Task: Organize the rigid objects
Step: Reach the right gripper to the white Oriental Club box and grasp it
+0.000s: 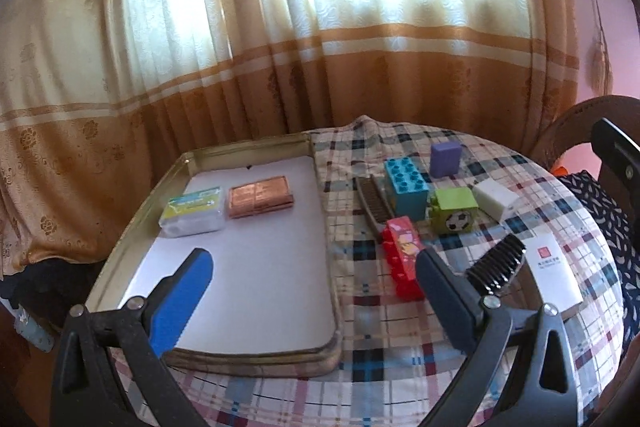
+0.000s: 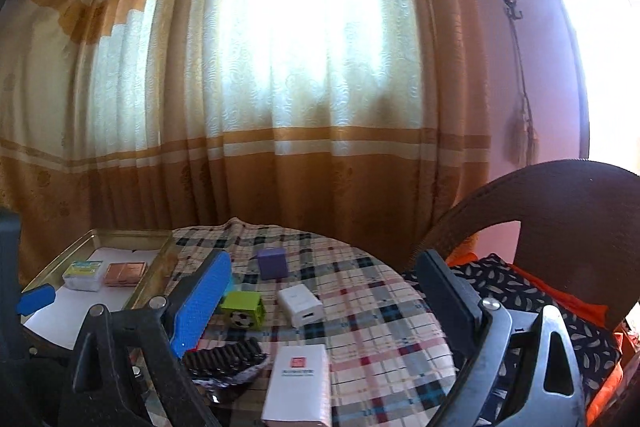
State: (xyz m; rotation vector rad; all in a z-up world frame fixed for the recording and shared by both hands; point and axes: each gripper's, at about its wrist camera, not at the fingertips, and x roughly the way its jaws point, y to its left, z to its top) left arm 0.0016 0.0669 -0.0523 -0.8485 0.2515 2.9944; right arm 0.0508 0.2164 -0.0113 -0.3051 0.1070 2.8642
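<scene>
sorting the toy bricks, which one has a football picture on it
The green brick, between the blue brick and the white charger; the red brick shows a cartoon instead.

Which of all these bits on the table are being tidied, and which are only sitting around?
Being tidied: tray, clear box, copper box, blue brick, red brick, green block, purple box, white charger.
Lying about: curtain, chair, tablecloth.

Tray floor [image 1: 256, 267] between the left tongs is wide open (red block [image 1: 402, 259] crowds the right finger).
</scene>
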